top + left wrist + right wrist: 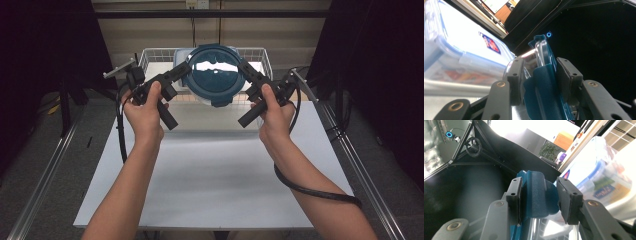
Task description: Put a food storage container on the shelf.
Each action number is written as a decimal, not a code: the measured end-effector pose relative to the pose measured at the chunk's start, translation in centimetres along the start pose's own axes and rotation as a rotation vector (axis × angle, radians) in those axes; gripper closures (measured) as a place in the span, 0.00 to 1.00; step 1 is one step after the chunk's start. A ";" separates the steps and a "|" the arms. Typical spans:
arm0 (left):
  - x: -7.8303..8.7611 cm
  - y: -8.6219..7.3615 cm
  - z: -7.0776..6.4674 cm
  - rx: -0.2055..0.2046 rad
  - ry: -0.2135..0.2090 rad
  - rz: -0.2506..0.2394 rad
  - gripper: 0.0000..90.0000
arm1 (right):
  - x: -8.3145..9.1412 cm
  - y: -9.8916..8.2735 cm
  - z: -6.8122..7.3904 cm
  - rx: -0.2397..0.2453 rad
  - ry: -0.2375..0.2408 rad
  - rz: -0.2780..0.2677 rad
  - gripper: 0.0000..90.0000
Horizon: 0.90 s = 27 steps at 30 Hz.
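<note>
1. Round blue-lidded container (214, 74) is up off the table (210, 170), in front of the wire basket (155, 55).
2. My left tongs (184, 70) pinch its left lid flap.
3. My right tongs (245, 67) pinch the right flap.

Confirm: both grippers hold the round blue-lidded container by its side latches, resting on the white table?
Not resting. The high view shows the left gripper and right gripper holding the round blue-lidded container by its latches, lifted in front of the wire basket, off the white table.
</note>
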<state>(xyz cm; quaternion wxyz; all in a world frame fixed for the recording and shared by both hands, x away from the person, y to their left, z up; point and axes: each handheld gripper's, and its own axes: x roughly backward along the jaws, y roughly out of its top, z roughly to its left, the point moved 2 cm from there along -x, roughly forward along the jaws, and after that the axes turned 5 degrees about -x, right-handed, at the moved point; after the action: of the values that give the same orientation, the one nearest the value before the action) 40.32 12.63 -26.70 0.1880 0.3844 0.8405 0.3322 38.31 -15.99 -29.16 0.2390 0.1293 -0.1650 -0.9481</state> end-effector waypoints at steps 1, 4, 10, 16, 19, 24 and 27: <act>-0.1 0.2 0.0 0.009 -0.002 -0.004 0.66 | -0.2 0.1 0.1 -0.008 -0.004 -0.002 0.65; -0.5 1.0 0.2 0.006 -0.003 -0.009 0.66 | -1.0 0.4 0.5 -0.009 -0.003 -0.005 0.65; -1.5 2.2 0.8 0.039 -0.005 -0.028 0.66 | -2.7 1.1 0.9 0.005 -0.016 -0.018 0.65; -2.4 3.0 1.8 0.065 -0.001 -0.044 0.66 | -4.4 1.8 1.0 0.008 -0.031 -0.029 0.65; -3.0 3.3 2.2 0.070 0.009 -0.041 0.66 | -5.1 2.1 0.7 0.003 -0.040 -0.036 0.65; -3.8 3.7 2.9 0.071 0.025 -0.048 0.67 | -6.2 2.5 0.1 -0.016 -0.059 -0.050 0.65; -4.2 4.0 3.3 0.085 0.028 -0.043 0.67 | -6.8 2.8 0.1 -0.016 -0.073 -0.056 0.65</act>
<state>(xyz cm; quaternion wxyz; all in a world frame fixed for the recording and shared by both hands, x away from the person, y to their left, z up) 47.00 12.70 -25.94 0.1667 0.3691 0.8646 0.2974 45.28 -14.90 -26.93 0.2074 0.0974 -0.1625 -0.9597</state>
